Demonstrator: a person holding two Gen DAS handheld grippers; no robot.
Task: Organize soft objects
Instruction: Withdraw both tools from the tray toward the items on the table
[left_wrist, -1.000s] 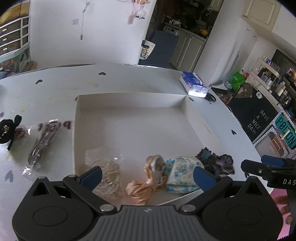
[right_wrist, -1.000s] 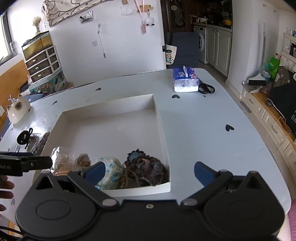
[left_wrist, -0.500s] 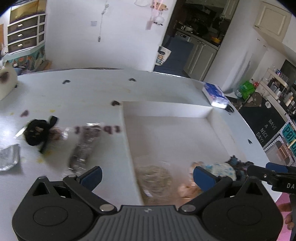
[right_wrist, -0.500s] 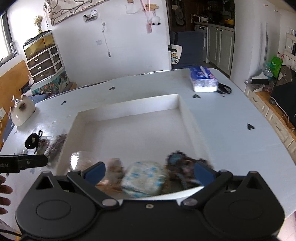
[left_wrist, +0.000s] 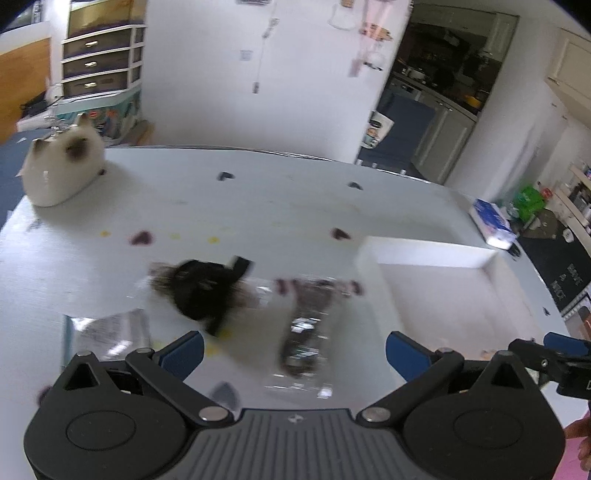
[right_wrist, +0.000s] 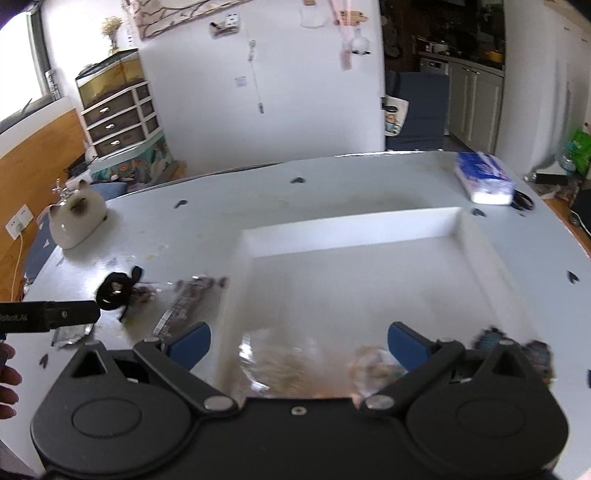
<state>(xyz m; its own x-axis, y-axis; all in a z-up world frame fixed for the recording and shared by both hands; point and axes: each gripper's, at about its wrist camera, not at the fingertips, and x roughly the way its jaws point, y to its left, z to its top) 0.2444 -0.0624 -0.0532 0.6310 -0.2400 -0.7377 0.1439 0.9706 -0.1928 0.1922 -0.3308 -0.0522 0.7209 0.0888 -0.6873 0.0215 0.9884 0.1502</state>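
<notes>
The left hand-held gripper (left_wrist: 293, 350) hangs wide and empty above the bagged dark item (left_wrist: 308, 325); best centre it, descend, then pinch the plastic gently.

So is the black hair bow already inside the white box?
No, the black hair bow lies on the table, left of the white box.

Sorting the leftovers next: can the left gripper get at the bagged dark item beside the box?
Probably yes: the left gripper is open, the bagged dark item lies uncovered on the table just ahead.
</notes>
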